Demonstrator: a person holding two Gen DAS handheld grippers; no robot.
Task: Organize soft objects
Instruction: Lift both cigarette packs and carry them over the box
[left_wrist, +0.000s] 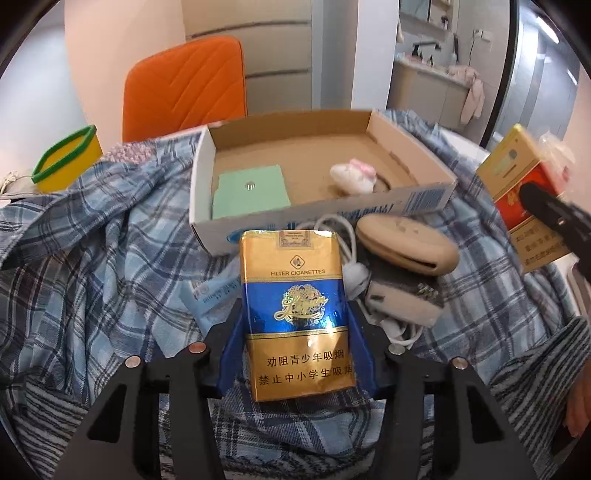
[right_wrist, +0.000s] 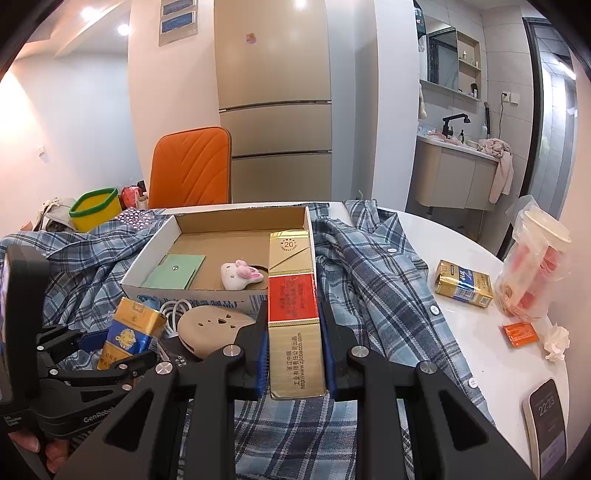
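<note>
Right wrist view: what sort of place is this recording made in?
Most likely a lived-in flat, at a dining table. A tall fridge stands behind an orange chair, and an open doorway shows a bathroom vanity with a tap and mirror.

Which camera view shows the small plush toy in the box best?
The right wrist view: the plush toy shows its face and pink ears, inside the cardboard box. In the left wrist view, the toy looks blurrier, without visible face.
</note>
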